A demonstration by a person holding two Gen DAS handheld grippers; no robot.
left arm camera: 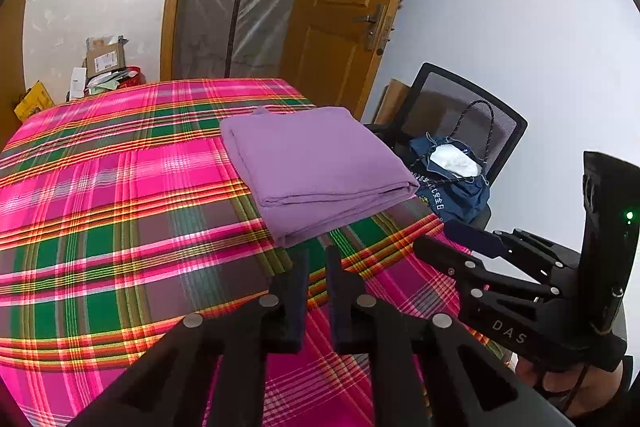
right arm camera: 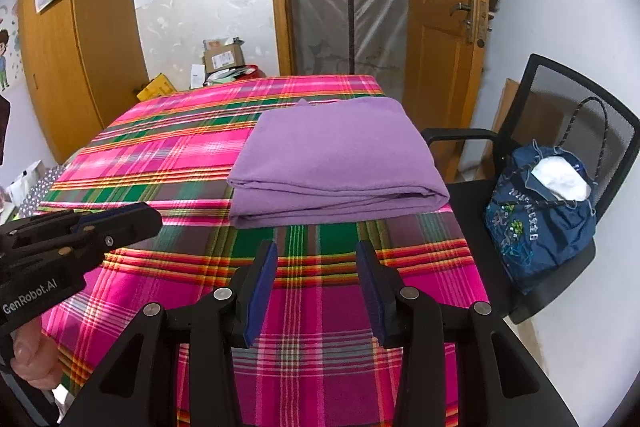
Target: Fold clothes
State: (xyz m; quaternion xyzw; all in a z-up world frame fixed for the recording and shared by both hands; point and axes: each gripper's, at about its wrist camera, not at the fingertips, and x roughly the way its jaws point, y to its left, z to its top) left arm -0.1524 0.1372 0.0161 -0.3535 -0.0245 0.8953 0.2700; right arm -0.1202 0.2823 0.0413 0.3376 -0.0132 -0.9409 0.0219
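Bench: covered in a pink, green and orange plaid cloth, it fills the space ahead of and beneath both my tools.
Office chair: black mesh-backed, off to the right of my right tool, carrying a dark blue drawstring bag with something white inside.
Garment: the purple fabric piece, already folded into a flat rectangle, lies on the bench straight ahead of my right tool and slightly right of my left tool's line, near the bench's right edge.
Right tool: jaws stand wide with nothing between them, hanging above bare plaid short of the garment's near fold.
Left tool: jaws narrowed to a thin slit, gripping nothing; only plaid shows through the gap, just short of the garment's near corner.
Progress: my judgement is that this piece looks finished, with layered edges stacked evenly at the near side.
Risk, snagging: if I push my left tool forward this narrow, it could nudge the near corner and skew the stack.
Risk, pinching: a low grab could catch the plaid cloth along with the garment and drag it.
Risk, edge: any shove rightward may slide the fold off toward the chair.
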